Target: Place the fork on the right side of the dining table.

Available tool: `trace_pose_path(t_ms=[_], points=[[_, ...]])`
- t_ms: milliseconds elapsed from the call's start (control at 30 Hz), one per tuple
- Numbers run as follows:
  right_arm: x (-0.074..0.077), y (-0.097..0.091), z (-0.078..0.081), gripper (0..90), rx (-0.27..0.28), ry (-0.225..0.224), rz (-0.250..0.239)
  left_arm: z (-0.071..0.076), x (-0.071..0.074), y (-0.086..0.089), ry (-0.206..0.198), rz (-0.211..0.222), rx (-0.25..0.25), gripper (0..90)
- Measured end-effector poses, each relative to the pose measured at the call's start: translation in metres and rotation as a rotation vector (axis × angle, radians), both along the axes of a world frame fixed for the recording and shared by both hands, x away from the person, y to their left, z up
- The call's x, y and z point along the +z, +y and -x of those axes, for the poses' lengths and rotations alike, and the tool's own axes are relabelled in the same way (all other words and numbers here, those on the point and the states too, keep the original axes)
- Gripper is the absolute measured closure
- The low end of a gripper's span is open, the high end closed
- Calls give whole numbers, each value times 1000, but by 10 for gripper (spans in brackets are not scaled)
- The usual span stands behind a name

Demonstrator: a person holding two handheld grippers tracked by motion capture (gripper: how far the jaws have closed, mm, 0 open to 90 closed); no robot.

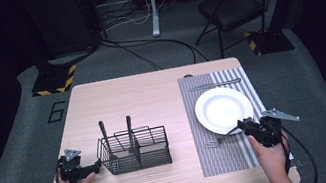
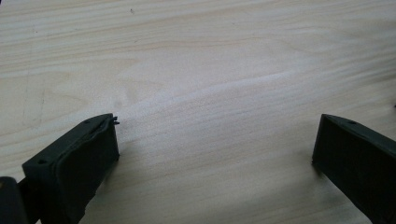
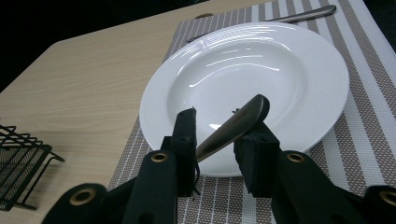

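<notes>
A white plate (image 1: 223, 109) sits on a striped placemat (image 1: 223, 157) at the table's right. A metal fork (image 1: 215, 141) lies just left of the plate, tines on the mat. Its handle (image 3: 233, 127) rises between the jaws of my right gripper (image 1: 244, 124), which is shut on it at the plate's (image 3: 280, 70) near rim. My left gripper (image 1: 97, 165) rests at the front left beside a black wire caddy (image 1: 153, 149). In the left gripper view its jaws stand wide open (image 2: 217, 140) over bare wood.
Two dark-handled utensils (image 1: 103, 132) stand upright in the caddy. Another metal utensil (image 1: 214, 84) lies across the placemat's far end, beyond the plate. Bare wooden table (image 1: 126, 98) stretches behind the caddy. A chair (image 1: 232, 8) and cables are on the floor past the table.
</notes>
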State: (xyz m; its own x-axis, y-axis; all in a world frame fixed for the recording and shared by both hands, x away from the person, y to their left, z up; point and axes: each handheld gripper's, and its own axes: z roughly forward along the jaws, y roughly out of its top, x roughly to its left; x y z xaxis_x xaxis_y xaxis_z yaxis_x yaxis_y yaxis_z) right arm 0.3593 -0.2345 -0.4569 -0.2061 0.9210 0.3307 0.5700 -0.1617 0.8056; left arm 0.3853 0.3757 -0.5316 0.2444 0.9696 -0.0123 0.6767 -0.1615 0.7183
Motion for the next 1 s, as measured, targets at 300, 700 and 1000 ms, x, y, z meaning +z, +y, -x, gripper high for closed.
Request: trace_pose_path(t_ms=[300, 700, 1000], points=[[-6, -10, 1, 699, 1, 1, -32, 0, 0, 0, 0, 0, 0, 0], [-22, -27, 2, 710, -18, 18, -156, 0, 0, 0, 0, 0, 0, 0], [-37, -35, 5, 725, -87, 71, -261, 0, 0, 0, -2, 3, 2, 0]])
